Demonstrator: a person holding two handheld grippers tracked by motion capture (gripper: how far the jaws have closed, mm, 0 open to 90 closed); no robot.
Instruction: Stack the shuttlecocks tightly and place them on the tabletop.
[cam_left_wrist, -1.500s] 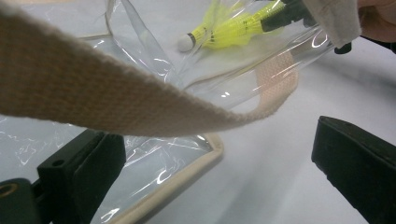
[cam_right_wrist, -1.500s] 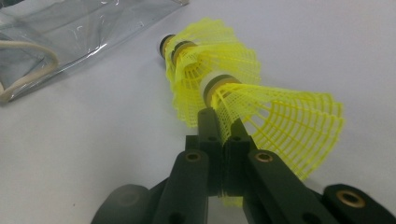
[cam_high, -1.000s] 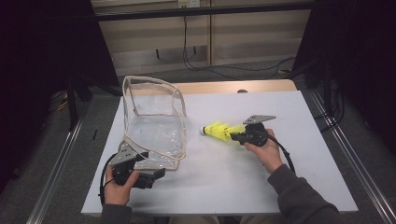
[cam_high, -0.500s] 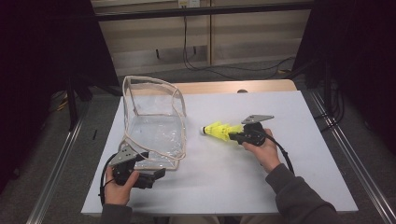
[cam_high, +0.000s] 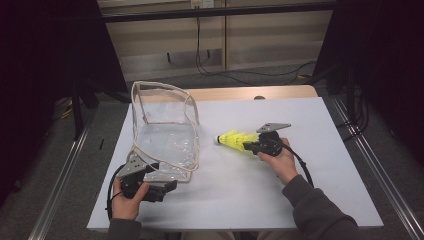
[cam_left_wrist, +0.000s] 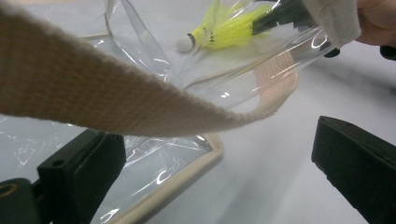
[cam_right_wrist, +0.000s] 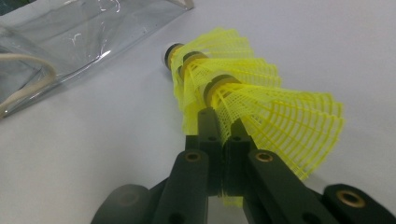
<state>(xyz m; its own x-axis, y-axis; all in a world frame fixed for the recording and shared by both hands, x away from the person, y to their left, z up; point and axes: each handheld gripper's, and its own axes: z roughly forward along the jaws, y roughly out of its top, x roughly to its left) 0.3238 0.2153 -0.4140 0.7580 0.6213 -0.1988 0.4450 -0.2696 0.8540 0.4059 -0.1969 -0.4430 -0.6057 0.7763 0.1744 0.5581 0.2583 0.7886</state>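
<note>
Dark room edges frame a pale grey table (cam_high: 310, 125), where a clear plastic bag (cam_high: 165, 135) with beige webbing trim stands open beside the left gripper (cam_left_wrist: 210, 172), whose jaws gape wide with the strap (cam_left_wrist: 93, 93) hanging loose above them. Unheld, the floppy mouth could sag and block entry. The right gripper (cam_right_wrist: 222, 123) pinches a nested stack of yellow mesh shuttlecocks (cam_right_wrist: 252, 93) by the skirt, just right of the bag; the stack could slide apart.
</note>
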